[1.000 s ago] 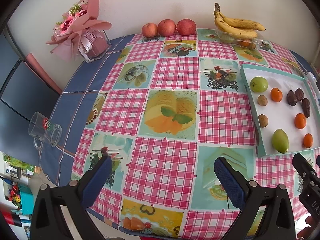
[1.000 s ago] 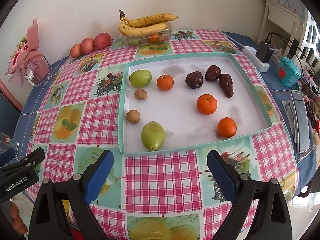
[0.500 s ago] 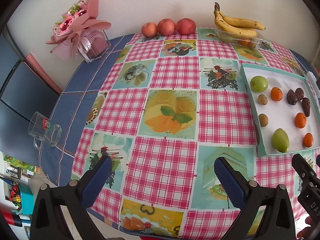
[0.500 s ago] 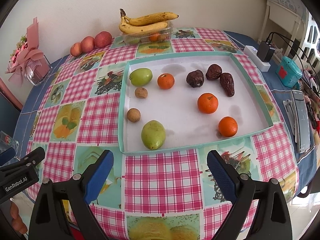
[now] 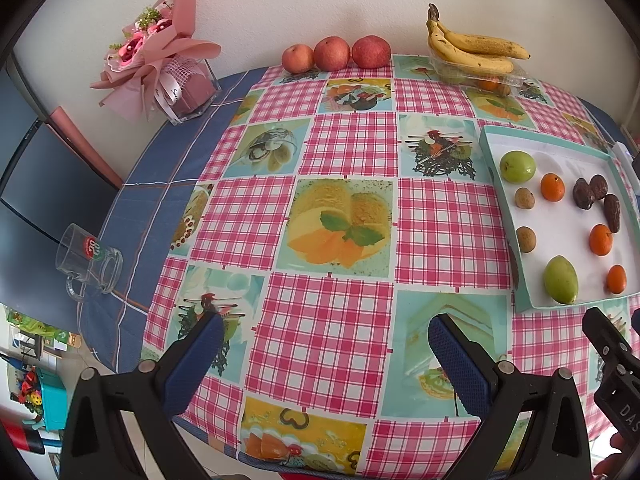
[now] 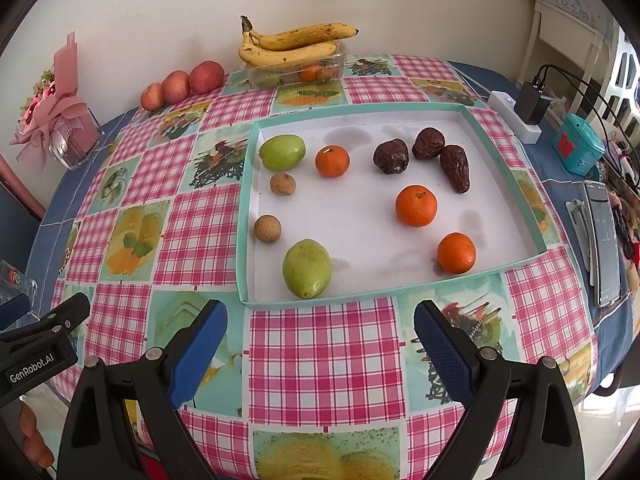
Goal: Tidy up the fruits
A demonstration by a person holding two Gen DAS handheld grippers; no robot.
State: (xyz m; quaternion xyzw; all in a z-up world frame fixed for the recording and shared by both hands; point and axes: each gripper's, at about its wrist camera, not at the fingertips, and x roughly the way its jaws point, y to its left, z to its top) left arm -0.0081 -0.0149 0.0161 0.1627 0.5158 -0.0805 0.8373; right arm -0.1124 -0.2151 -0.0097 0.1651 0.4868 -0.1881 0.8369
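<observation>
Left gripper (image 5: pixel 324 344): released, empty, above tablecloth (image 5: pixel 332 312);
Right gripper (image 6: pixel 320 330): released, empty, near tray (image 6: pixel 400 290);
Tray: 3 tangerines (image 6: pixel 416 205), 3 dates (image 6: pixel 455 168)

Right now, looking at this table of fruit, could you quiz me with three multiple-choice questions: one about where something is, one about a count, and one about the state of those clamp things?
1. Where do the bananas lie?
A. inside the tray
B. on a clear plastic box by the wall
C. beside the glass mug

2. How many oranges lie in the tray?
A. one
B. three
C. five

3. What state is the right hand-held gripper in?
A. open, holding nothing
B. shut on a green fruit
C. shut on an orange

Answers:
1 B: the bunch rests on the clear plastic box at the table's far edge.
2 B: three oranges sit on the white floor of the tray.
3 A: its blue pads stand wide apart over the tablecloth, short of the tray, with nothing between them.
</observation>
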